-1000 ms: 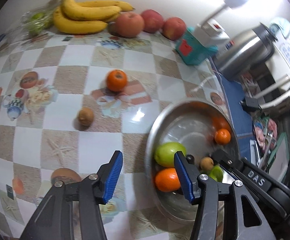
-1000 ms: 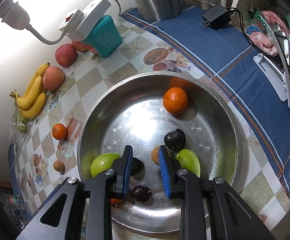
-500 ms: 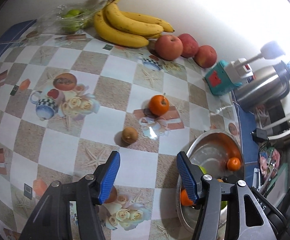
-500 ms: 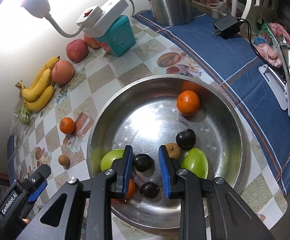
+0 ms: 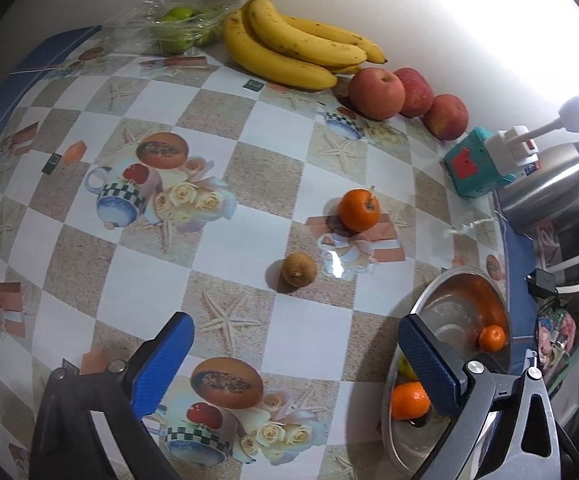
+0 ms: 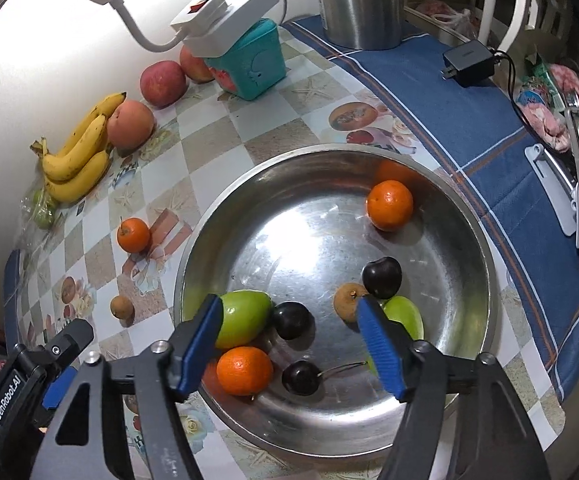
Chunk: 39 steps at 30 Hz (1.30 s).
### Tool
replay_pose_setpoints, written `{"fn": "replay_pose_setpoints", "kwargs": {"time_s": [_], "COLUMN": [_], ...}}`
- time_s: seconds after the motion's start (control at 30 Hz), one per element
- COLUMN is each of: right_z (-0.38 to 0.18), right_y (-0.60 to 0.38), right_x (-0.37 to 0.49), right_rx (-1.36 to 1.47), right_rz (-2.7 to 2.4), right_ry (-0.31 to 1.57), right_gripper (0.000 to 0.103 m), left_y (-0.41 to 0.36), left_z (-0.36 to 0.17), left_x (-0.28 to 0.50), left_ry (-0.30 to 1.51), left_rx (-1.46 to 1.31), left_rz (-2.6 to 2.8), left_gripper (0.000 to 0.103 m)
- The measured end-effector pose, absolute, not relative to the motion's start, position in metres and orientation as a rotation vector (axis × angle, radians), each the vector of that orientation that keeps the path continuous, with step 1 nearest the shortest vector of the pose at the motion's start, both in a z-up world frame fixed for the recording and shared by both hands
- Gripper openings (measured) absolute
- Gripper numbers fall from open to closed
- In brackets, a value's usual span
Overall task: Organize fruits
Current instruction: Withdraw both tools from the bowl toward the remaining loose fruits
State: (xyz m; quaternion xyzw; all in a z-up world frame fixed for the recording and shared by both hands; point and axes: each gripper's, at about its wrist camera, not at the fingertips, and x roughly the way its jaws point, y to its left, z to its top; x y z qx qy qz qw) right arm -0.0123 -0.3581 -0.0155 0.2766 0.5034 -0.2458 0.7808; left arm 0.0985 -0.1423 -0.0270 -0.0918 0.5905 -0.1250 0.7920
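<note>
Left gripper (image 5: 295, 356) jaws wide apart, just been opening, nothing between the blue pads; only tablecloth under the gap. Brown round fruit (image 5: 298, 269) lies above the gap, centre of frame, clear of both fingers; orange with stem (image 5: 358, 209) just up-right of it, not touching. Steel bowl (image 5: 449, 280) at lower right, partly behind the right finger.

Right gripper (image 6: 289, 346) jaws have also just been opening, now moderately apart, gripping nothing, hanging over the bowl (image 6: 485, 280). Dark cherry (image 6: 291, 320) and stemmed cherry (image 6: 300, 378) sit in the gap between the fingers in view; green fruit (image 6: 245, 316) behind left pad, second green fruit (image 6: 405, 316) behind right pad. An orange (image 6: 244, 371) lower centre, another orange (image 6: 389, 205) at the far wall, a dark plum (image 6: 382, 278) and a small brown fruit (image 6: 345, 298) mid-bowl.

Writing: "GenRobot.AI" on the left gripper body, lower left of right view.

Surface: checkered printed tablecloth (image 5: 249, 160), blue cloth (image 6: 429, 92) at right. Bananas (image 5: 289, 48) and apples (image 5: 377, 92) along the white wall, teal box (image 6: 249, 64), steel kettle (image 6: 361, 0).
</note>
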Motion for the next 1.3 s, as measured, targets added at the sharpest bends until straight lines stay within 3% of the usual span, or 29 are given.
{"fn": "replay_pose_setpoints", "kwargs": {"time_s": [0.47, 0.5, 0.57, 1.3], "right_z": [-0.015, -0.015, -0.014, -0.014], "right_y": [-0.357, -0.357, -0.356, -0.353], "right_x": [-0.011, -0.011, -0.011, -0.01], "right_rx": [0.59, 0.588, 0.583, 0.572], "right_rz": [-0.532, -0.532, -0.53, -0.522], "right_ry": [1.085, 1.085, 1.081, 1.075], "right_gripper": [0.077, 0.079, 0.095, 0.097], "left_y": [-0.133, -0.133, -0.133, -0.132], "left_z": [-0.029, -0.029, -0.029, -0.031], "left_x": [0.101, 0.101, 0.101, 0.102], "left_ry": [1.268, 1.268, 1.266, 1.267], "left_rx": [-0.212, -0.21, -0.201, -0.179], "left_rz": [-0.239, -0.236, -0.223, -0.214], "left_gripper": [0.103, 0.103, 0.103, 0.103]}}
